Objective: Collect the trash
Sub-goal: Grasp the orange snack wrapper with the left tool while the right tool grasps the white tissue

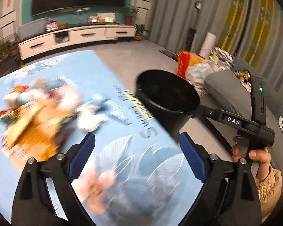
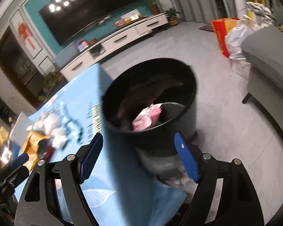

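Both pairs of fingers gape wide, empty: right gripper (image 2: 138,158) above the black bin (image 2: 151,98) holding a pink packet (image 2: 147,116); left gripper (image 1: 136,155) faces wrappers (image 1: 37,111) near the tabletop's far-left edge. Next, probably: grasp one.

My table (image 1: 122,169) is covered by a light-blue cloth printed with leaves, flowers and lettering. On its far-left part lies a blurred heap of litter (image 1: 37,113): an orange wrapper (image 2: 31,146) and crumpled white tissue (image 2: 56,139), touching one another. The black bin (image 2: 152,101) stands on the grey tiled floor (image 2: 226,131) just beside the table edge.
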Demonstrator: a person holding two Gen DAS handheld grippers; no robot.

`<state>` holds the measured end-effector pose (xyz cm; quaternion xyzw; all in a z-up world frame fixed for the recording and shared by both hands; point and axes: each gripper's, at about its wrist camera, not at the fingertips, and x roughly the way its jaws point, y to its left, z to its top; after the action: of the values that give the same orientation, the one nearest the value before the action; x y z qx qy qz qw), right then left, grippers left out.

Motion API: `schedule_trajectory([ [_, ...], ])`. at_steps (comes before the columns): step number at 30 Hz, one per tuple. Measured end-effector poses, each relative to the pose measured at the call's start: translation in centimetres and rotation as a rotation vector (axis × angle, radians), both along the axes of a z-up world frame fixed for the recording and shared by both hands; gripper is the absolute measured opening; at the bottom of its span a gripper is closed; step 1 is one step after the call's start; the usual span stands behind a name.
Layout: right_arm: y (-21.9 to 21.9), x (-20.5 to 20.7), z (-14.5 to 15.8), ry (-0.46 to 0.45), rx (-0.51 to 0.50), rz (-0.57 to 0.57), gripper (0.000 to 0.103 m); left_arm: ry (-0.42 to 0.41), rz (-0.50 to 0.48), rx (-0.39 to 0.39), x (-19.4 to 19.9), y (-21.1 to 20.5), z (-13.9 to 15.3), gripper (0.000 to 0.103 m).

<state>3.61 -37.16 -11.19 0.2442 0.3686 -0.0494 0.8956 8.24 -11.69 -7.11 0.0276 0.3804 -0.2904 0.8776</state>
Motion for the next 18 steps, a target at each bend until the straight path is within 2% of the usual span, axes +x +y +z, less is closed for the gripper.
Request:
schedule_trajectory([
  [6, 5.2, -0.1, 1.8, -0.008, -0.026, 0.118, 0.077, -0.024, 0.183, -0.053, -2.5, 8.9, 1.5, 0.093],
  [11, 9.2, -0.1, 2.7, -0.001, -0.075, 0.211, 0.077, 0.016, 0.308, -0.092, -3.6, 14.2, 0.8, 0.093],
  [18, 13.7, 0.4, 3.4, 0.012, -0.123, 0.311, 0.077, 0.055, 0.374, -0.117, -4.6, 18.3, -0.7, 0.093],
])
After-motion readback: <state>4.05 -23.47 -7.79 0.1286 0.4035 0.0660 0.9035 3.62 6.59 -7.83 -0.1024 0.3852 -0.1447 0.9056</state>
